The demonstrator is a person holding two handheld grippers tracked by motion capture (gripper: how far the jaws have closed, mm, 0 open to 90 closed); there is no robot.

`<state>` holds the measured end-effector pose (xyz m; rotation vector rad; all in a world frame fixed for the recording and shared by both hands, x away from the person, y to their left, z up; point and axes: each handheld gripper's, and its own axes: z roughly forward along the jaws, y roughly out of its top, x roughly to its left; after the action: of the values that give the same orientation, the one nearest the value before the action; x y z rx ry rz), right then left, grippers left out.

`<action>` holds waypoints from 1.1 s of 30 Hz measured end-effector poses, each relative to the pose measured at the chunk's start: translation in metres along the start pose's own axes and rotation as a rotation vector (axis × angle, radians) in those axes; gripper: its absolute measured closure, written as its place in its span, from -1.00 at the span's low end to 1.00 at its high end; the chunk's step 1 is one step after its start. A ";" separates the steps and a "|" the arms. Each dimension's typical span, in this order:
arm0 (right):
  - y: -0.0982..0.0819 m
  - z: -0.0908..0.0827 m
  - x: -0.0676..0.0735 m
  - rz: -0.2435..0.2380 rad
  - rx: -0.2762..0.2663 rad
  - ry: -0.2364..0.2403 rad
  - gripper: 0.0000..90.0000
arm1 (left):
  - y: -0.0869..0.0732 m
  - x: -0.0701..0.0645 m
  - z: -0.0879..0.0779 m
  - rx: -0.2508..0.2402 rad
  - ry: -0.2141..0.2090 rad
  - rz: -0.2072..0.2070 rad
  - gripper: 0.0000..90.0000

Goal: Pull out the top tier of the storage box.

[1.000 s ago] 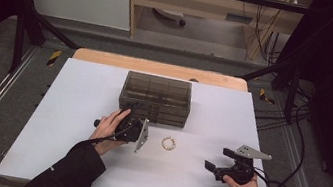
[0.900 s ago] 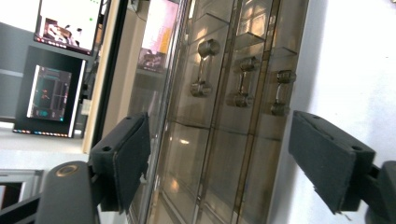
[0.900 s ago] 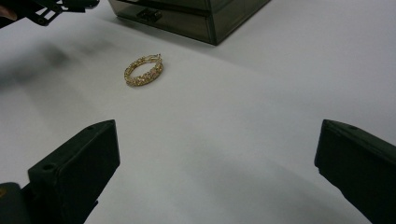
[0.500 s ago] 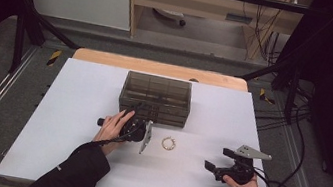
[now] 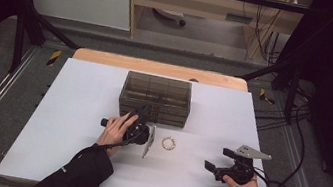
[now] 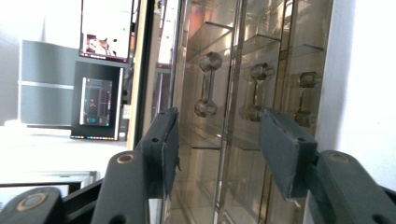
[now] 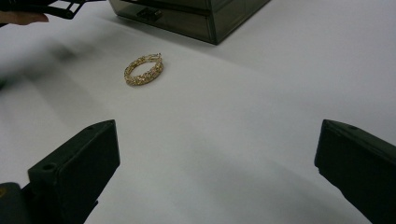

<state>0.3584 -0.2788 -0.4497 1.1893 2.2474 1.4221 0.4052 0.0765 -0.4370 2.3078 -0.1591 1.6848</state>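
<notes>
While reaching toward the front of the smoked drawer box (image 5: 155,98), holding the left gripper (image 5: 141,121) rolled on its side, jaws having just been closing, pads still apart with nothing pressed between them. Showing, in the left gripper view, three dumbbell-shaped drawer handles (image 6: 207,84) beyond the jaws, none of them touched as far as can be told; lying behind tinted plastic, the compartments hard to read, contents not to be made out. Hiding part of the box's lower front edge in the high view, the left hand (image 5: 117,130) and gripper body covering it. Resting just beside that gripper, on the white table (image 5: 76,109), a gold beaded bracelet (image 5: 168,143), lying flat, apart from the box and from both grippers. Sitting well to the right, the right gripper (image 5: 211,168), jaws spread wide over bare table, nothing between them, bracelet ahead of them. Blurring at the left edge of the right gripper view.
</notes>
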 end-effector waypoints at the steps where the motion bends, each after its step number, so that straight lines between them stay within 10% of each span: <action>1: 0.000 0.000 0.000 0.000 0.000 0.000 -0.98 | 0.001 0.000 0.000 0.000 0.003 0.002 0.13; 33: 0.000 0.000 0.000 -0.002 0.000 0.001 -0.98 | 0.007 -0.016 0.008 0.034 0.146 0.116 0.67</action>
<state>0.3583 -0.2787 -0.4498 1.1869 2.2487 1.4216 0.4056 0.0668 -0.4533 2.2286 -0.2401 1.9191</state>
